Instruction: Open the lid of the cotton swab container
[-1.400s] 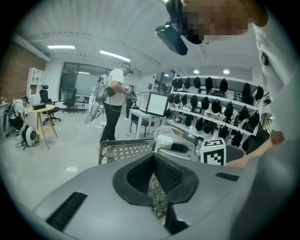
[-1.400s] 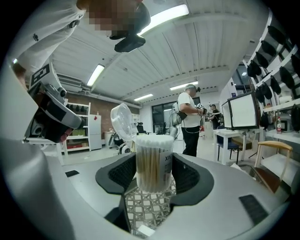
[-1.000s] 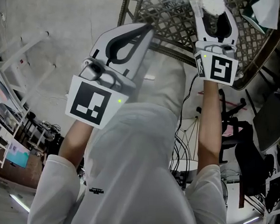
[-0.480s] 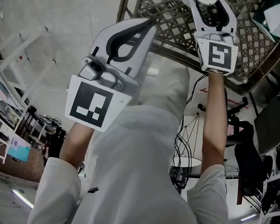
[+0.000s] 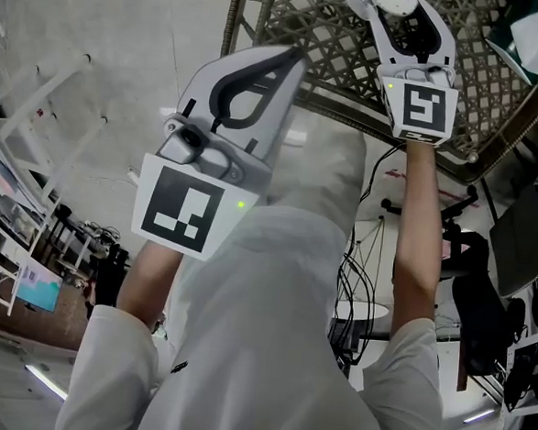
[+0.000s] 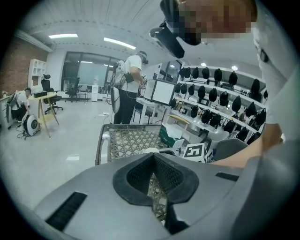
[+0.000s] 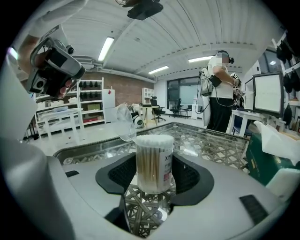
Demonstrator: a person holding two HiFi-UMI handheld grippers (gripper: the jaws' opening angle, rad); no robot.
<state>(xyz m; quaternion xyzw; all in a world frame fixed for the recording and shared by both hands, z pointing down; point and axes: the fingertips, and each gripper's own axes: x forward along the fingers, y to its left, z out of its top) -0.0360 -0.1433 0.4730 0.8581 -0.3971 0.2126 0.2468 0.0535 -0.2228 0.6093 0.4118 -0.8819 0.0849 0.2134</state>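
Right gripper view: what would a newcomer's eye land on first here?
The clear cotton swab container, packed with swabs, is held upright in the middle by the right gripper, and its lid is flipped open to the left. Beneath it spreads the lattice-patterned glass table. In the head view, the left gripper is shut and empty.

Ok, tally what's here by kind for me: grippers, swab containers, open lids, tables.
grippers: 2, the left gripper and the right gripper
swab container: 1
lid, open: 1
table: 1
total: 5
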